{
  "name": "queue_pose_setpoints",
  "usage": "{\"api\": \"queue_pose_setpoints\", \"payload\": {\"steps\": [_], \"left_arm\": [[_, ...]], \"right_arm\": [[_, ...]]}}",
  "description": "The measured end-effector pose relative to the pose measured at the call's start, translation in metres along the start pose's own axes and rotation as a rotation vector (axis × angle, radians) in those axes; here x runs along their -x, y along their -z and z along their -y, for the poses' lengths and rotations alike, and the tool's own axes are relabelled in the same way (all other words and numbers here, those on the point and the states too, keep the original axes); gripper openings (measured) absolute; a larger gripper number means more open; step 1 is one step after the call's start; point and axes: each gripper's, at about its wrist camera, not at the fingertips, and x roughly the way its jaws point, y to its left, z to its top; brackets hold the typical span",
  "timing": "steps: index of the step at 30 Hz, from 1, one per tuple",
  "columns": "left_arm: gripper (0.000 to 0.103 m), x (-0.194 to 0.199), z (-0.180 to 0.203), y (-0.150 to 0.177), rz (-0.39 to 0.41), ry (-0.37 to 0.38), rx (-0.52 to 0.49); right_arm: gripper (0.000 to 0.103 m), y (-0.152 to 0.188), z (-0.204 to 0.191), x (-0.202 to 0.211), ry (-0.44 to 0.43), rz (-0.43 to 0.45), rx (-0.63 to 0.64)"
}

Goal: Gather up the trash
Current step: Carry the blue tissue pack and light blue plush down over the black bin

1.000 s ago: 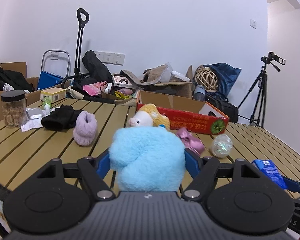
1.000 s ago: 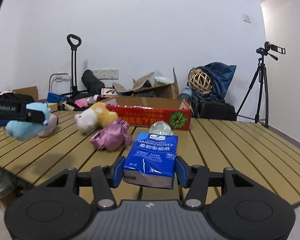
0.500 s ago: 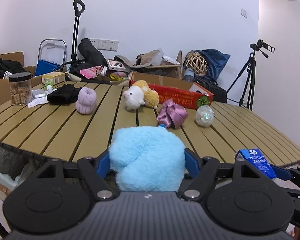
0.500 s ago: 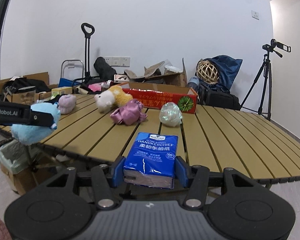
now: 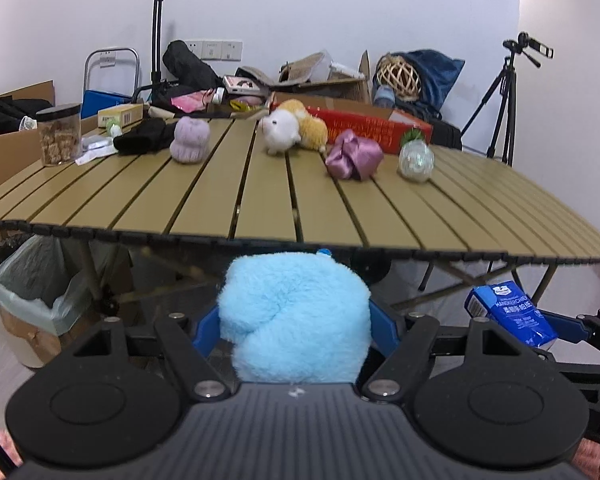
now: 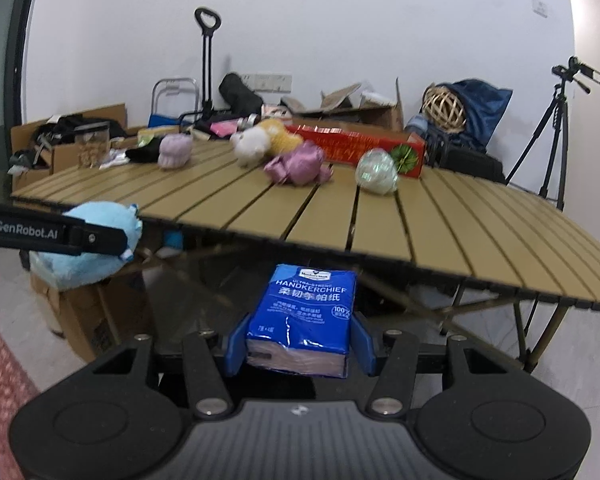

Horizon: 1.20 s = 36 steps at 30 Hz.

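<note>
Blue padded fingers (image 5: 205, 326) of our left gripper (image 5: 294, 326) press on both sides of a fluffy sky-blue plush toy (image 5: 294, 320), so it is clamped and held in the air, off the near edge of the table and below its top. At the right of that view our right gripper (image 6: 298, 344) holds a blue plastic-wrapped pack of paper handkerchiefs (image 6: 304, 316); its own camera shows the pack squeezed between the two blue pads (image 6: 236, 344), also in front of the table edge and lower than the tabletop.

Below and to the left, on the floor beside the table legs, we see a cardboard bin lined with a pale green plastic bag (image 5: 40, 300).

Beyond the grippers stretches the tan slatted tabletop (image 5: 260, 208). On its far half, from left to right, stand a clear jar with a black lid (image 5: 59, 134), a black piece of cloth (image 5: 142, 142), a lilac knitted lump (image 5: 190, 140), a white and yellow plush animal (image 5: 292, 130), a crumpled shiny mauve fabric bundle (image 5: 354, 155) and a clear glittery ball (image 5: 416, 160). A long red cardboard box (image 5: 364, 130) lies along the far edge behind them.

Farthest off, against the white wall, we see open cardboard boxes with clutter, a black trolley handle (image 5: 156, 24), a woven rattan ball (image 5: 398, 76) on dark blue fabric, and a camera on a black tripod (image 5: 504, 96) at the right.
</note>
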Motion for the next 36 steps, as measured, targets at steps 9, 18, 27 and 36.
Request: {"api": "queue_pose_setpoints", "payload": {"steps": [9,18,27,36], "left_arm": [[0.075,-0.005,-0.001,0.029,-0.084,-0.015,-0.021],[0.075,-0.014,-0.007,0.047,-0.143,-0.025,-0.021],[0.075,-0.027,-0.019,0.057,-0.189,-0.042,-0.005],[0.075,-0.040,-0.034,0.064,-0.232,-0.067,0.024]], "right_arm": [[0.052,0.026,-0.009,-0.010,-0.033,-0.130,0.023],[0.052,0.036,-0.019,-0.026,-0.063,-0.204,0.045],[0.052,0.044,-0.026,-0.050,-0.093,-0.279,0.058],[0.052,0.050,-0.036,-0.082,-0.126,-0.342,0.067]]}}
